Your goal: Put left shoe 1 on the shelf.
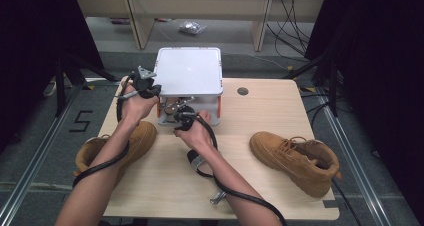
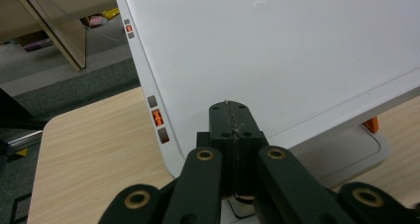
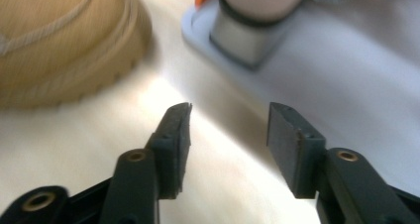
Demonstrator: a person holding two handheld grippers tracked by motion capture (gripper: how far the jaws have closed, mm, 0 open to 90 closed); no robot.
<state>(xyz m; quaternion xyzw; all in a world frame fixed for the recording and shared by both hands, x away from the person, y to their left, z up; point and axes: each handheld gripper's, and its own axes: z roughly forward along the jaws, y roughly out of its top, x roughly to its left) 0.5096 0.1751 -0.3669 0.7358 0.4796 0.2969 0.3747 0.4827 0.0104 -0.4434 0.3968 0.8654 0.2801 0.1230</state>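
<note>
1. Looking down in the high view, a white lidded box [image 1: 189, 83] is seen at the far edge of the desk [image 1: 235, 186], near its middle. Its lid [image 1: 188, 71] is raised at the front, apparently propped by the left gripper [image 1: 150, 90] at the box's left side so that the inside can be reached. The right gripper [image 1: 184, 117] is held at the box's front. One tan boot [image 1: 295, 161] lies near the desk's right edge, another [image 1: 135, 141] at the left edge under the left forearm; the near middle of the desk is left free for movement.

2. Along the left gripper view, the jaws are seen shut, pressed together beneath the tilted lid [image 2: 277, 55]; its edge with orange latches [image 2: 157, 117] overhangs the desk.

3. Along the right gripper view, the jaws stand apart with nothing between them, bare desk [image 3: 74, 149] below, the box's base [image 3: 317, 85] ahead and the boot's sole [image 3: 99, 70] just beside.
</note>
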